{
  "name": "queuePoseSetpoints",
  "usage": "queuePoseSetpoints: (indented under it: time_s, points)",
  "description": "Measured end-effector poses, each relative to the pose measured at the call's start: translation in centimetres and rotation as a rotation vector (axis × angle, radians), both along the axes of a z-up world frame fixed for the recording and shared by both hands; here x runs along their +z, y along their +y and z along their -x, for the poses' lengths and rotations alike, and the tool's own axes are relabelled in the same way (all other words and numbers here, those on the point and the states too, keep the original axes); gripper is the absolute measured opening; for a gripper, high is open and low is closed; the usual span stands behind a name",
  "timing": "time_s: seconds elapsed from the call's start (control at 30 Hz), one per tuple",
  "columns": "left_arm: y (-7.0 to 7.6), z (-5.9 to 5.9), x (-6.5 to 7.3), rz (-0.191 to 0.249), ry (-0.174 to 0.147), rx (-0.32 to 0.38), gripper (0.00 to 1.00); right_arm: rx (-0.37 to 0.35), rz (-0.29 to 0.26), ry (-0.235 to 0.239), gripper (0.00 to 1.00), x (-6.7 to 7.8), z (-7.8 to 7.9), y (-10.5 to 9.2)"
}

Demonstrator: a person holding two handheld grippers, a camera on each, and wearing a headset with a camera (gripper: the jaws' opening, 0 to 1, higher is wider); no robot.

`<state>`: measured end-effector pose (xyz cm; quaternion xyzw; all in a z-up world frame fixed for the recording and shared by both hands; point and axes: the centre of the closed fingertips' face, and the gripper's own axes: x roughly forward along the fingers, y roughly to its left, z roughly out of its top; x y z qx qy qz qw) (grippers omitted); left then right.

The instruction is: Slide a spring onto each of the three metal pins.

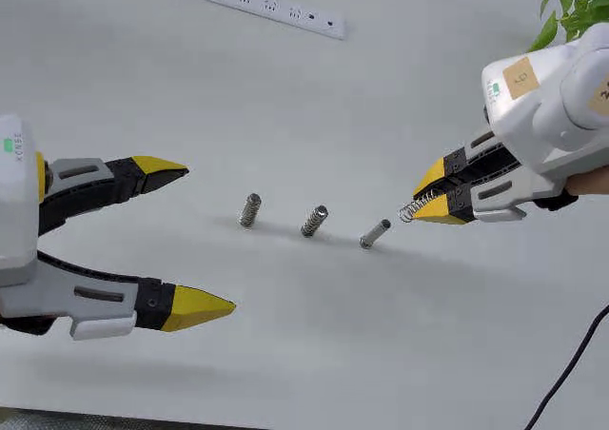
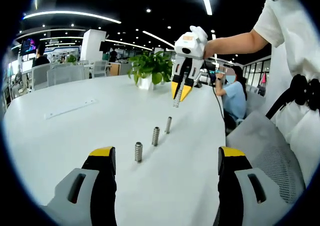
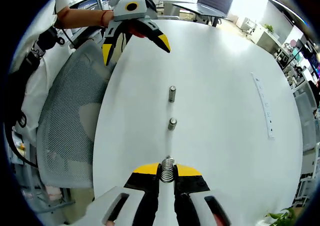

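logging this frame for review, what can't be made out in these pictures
- Right gripper view: the bare pin is hidden behind the spring.
- Head view: the spring's rear end is hidden inside the shut right claw.
- Head view: the power strip has markings too small to read.

The white-bodied left gripper (image 1: pixel 209 238) and right gripper (image 1: pixel 419 205) have black jaws with yellow tips.

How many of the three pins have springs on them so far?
Two look done: in the head view the left pin and middle pin each wear a spring. In hand: the right gripper is shut on the third spring, near the bare pin, which is what's left. The left gripper is open.
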<state>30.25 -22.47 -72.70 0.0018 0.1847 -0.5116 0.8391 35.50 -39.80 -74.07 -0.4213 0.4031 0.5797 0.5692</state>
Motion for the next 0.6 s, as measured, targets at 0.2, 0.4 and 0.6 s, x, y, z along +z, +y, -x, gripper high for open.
queuePoseSetpoints:
  time_s: [0.2,0.4,0.6]
  points:
    - [0.1,-0.1,-0.5,-0.01,0.003,0.004,0.91,-0.009,0.004,0.014,0.06,-1.1,-0.4,0.2]
    - [0.1,-0.1,-0.7,0.001,0.016,0.007,0.93,0.004,0.031,0.016,0.06,-2.3,-0.4,0.1]
    - [0.0,-0.1,-0.8,0.01,0.022,0.006,0.94,0.016,0.044,0.014,0.06,-2.6,-0.5,0.2]
